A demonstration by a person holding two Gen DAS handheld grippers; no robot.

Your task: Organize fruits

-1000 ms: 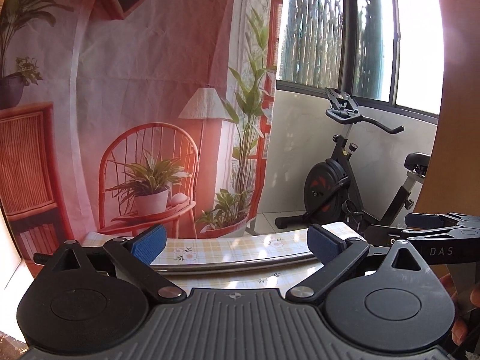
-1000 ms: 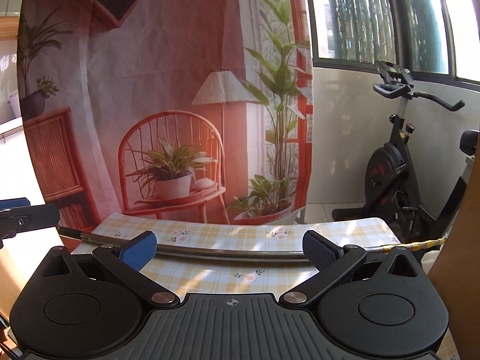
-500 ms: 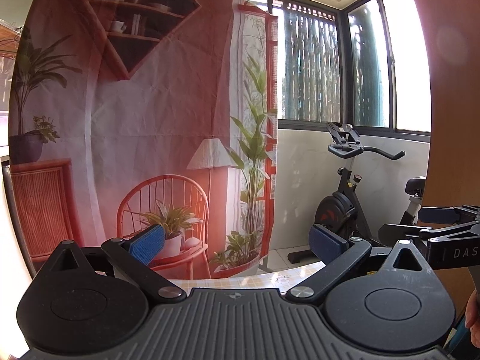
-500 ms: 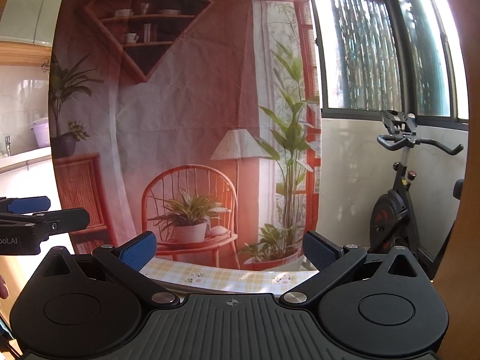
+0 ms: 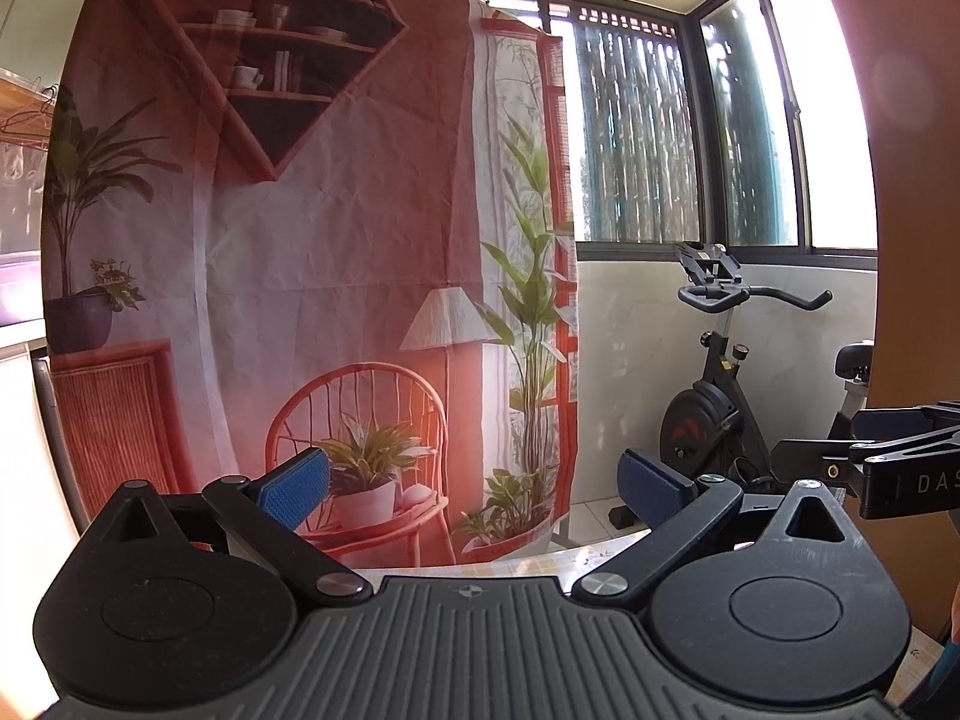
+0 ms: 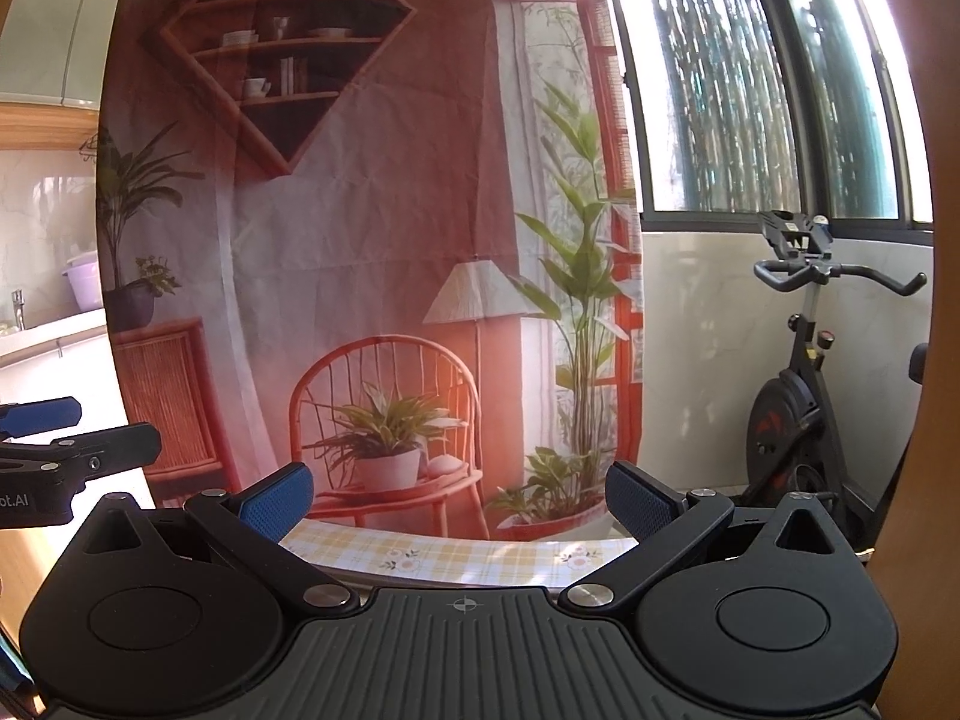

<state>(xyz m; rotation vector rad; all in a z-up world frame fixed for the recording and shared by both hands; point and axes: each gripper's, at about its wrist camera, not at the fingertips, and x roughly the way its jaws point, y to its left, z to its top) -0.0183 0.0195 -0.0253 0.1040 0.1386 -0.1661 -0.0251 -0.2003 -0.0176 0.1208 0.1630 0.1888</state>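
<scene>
No fruit shows in either view. My left gripper is open and empty, its blue pads wide apart, pointing level at a printed backdrop. My right gripper is open and empty too, held beside it. The right gripper also shows at the right edge of the left wrist view, and the left gripper at the left edge of the right wrist view. Only a strip of the yellow checked tablecloth shows, low down behind the right gripper's body.
A hanging printed backdrop of a red room with a chair and plants fills the middle. An exercise bike stands at the right under barred windows. A wooden panel edges the right side. A counter with a sink is at the far left.
Both grippers have tilted upward: the table and its metal edge dropped out of the left view and nearly out of the right. The jaws stayed open.
</scene>
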